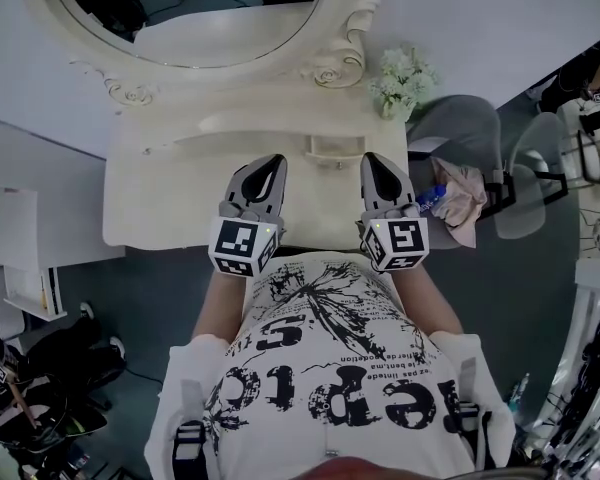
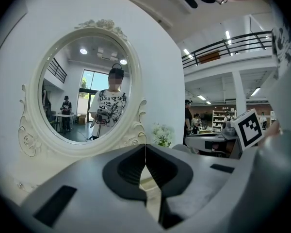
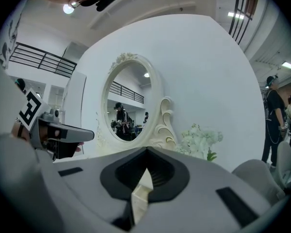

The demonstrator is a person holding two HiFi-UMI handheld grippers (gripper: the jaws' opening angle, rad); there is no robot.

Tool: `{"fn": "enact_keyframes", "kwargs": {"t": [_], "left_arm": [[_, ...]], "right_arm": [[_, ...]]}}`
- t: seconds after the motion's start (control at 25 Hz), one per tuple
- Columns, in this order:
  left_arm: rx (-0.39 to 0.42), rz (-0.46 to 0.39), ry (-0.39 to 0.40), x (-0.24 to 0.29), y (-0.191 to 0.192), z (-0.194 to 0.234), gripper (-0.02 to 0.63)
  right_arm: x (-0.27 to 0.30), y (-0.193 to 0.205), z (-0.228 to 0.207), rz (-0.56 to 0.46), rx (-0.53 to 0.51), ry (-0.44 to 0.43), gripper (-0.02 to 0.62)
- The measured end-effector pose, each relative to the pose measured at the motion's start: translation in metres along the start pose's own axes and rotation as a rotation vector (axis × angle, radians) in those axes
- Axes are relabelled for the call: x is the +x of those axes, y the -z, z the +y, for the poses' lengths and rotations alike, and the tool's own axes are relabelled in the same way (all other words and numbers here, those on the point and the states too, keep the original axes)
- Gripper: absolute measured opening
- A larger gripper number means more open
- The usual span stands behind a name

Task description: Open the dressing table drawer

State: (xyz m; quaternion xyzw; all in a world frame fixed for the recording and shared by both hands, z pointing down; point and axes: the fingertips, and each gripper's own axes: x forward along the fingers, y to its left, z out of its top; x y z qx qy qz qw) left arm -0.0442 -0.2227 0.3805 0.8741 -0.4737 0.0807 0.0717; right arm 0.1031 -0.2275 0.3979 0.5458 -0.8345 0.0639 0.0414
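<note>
A: How are the two grippers held?

B: The left gripper (image 1: 274,160) and the right gripper (image 1: 372,158) are held side by side, apart from each other, over the near part of the cream-white carved dressing bench (image 1: 160,203). Both are pointed toward the far oval mirror (image 1: 195,23). Each is clenched, with its jaws met at the tips, and nothing is gripped.

A: Where is the drawer seen?

B: A small cream projecting piece (image 1: 336,149) is seen at the far part of the bench top, between the two gripper tips and nearer the right one. Whether it is the drawer cannot be told.

A: What else is placed there?

B: A bunch of white flowers (image 1: 402,78) is set at the far right corner of the bench. A grey padded chair (image 1: 462,128) is placed just to its right.
</note>
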Motion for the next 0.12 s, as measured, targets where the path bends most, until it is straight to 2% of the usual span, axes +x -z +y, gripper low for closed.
{"fn": "enact_keyframes", "kwargs": {"t": [0.12], "left_arm": [[0.0,-0.003,0.003,-0.0008,0.0004,-0.0017,0.02]], "right_arm": [[-0.001,0.0003,-0.0002,0.001,0.011,0.001,0.017]]}}
